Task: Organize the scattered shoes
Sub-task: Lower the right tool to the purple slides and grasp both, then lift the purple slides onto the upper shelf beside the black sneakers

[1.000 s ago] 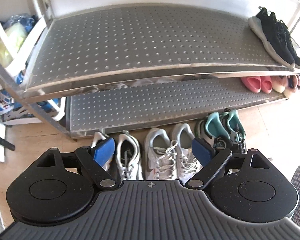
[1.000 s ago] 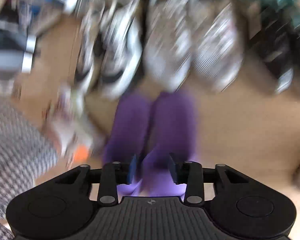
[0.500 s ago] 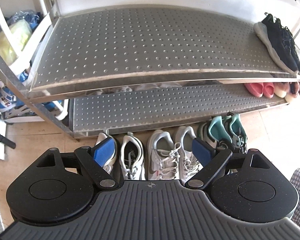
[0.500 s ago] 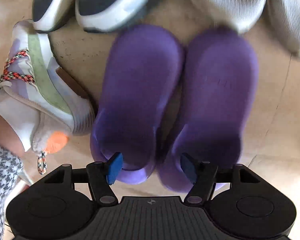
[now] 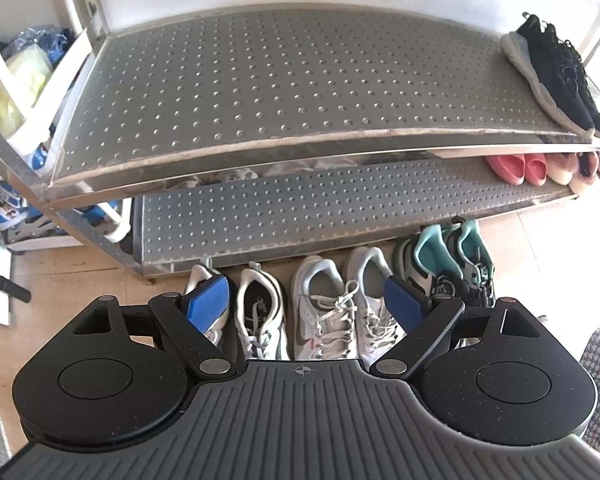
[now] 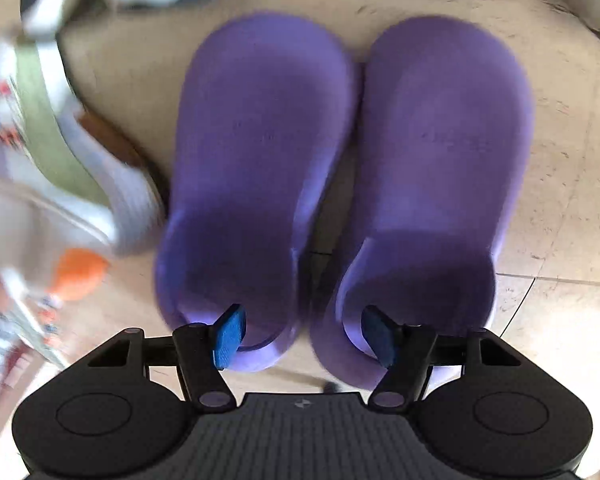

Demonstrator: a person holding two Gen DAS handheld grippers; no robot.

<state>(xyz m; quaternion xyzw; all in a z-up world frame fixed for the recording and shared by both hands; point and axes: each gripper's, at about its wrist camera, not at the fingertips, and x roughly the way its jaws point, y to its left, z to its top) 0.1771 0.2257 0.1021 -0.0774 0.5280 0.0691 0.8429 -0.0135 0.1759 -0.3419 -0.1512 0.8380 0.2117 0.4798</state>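
Steel shoe rack (image 5: 260, 80), two studded shelves in the left wrist view. Left to right on the floor (image 5: 72, 272) in front of the rack: white/black sneakers (image 5: 256, 304), 2, the left one partly hidden behind a blue pad; white/grey laced sneakers (image 5: 340, 304), 2; teal/black sneakers (image 5: 452, 264), 2. All three pairs are side by side, heels toward the camera. Upper shelf, far right: black sneakers (image 5: 552, 72), 2, near the edge. Lower shelf, far right: pink slippers (image 5: 516, 166), 2, then a pale pair just beside them, partly cut off. Blue and white items sit far left beside the rack, too unclear to name. No readable brand or writing anywhere.

Left gripper (image 5: 306, 308) has its fingers spread wide, holding nothing, above the floor row.

Right wrist view, blurred. At left, a sneaker with green stripe, multicolour laces and orange heel patch (image 6: 60, 184), 1, on a foot. Centre: purple slippers (image 6: 340, 168), 2, side by side and touching on the tan floor, heels toward the camera. Top edge: parts of white shoes. Right gripper (image 6: 304, 338) has its fingers parted, one blue pad over the heel opening of each slipper, bracketing the two inner heel walls; not closed on them. No text legible.
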